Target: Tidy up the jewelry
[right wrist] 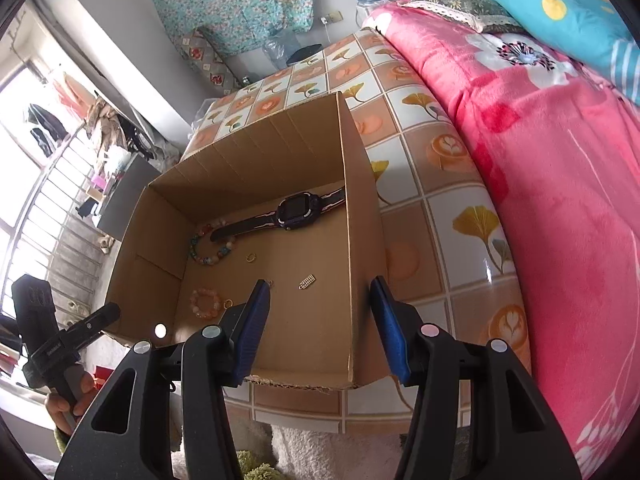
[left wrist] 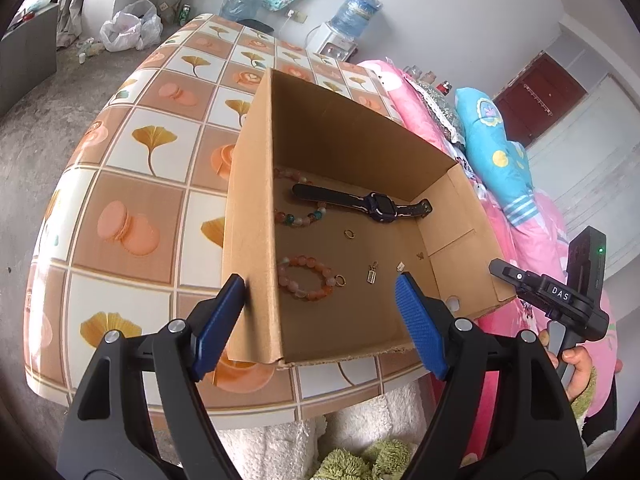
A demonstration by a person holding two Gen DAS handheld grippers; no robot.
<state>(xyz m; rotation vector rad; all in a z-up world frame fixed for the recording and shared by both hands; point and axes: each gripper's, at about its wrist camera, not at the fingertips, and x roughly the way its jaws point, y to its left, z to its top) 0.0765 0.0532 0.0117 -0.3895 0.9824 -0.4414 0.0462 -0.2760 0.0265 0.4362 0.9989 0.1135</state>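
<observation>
Straddling the near corners of an open brown cardboard box (left wrist: pixel 256 200), both pairs of tongs are seen low over the tiled-pattern bench (left wrist: pixel 132 184). The left tongs (left wrist: pixel 320 312) are spread wide, one blue pad outside the box's left wall and the other over its interior; nothing is gripped between them. The right tongs (right wrist: pixel 320 320) are held at a middling gap, empty too, one pad inside the box and the other outside its right wall.

On the box floor the jewelry is laid out. A dark blue wristwatch with a square face (left wrist: pixel 380 206) is stretched along the far side, its strap lying across a multicoloured bead bracelet (left wrist: pixel 300 216). A small gold ring (left wrist: pixel 349 233) is found just in front of the watch. Nearer the front, an orange and pink bead bracelet with a gold clasp ring (left wrist: pixel 306 278) is lying flat, and beside it, a little apart, a small rectangular gold pendant (left wrist: pixel 372 274). Two tinier pieces near the right wall are too small to be told.

A pink floral blanket (right wrist: pixel 560 160) is seen alongside the bench.
</observation>
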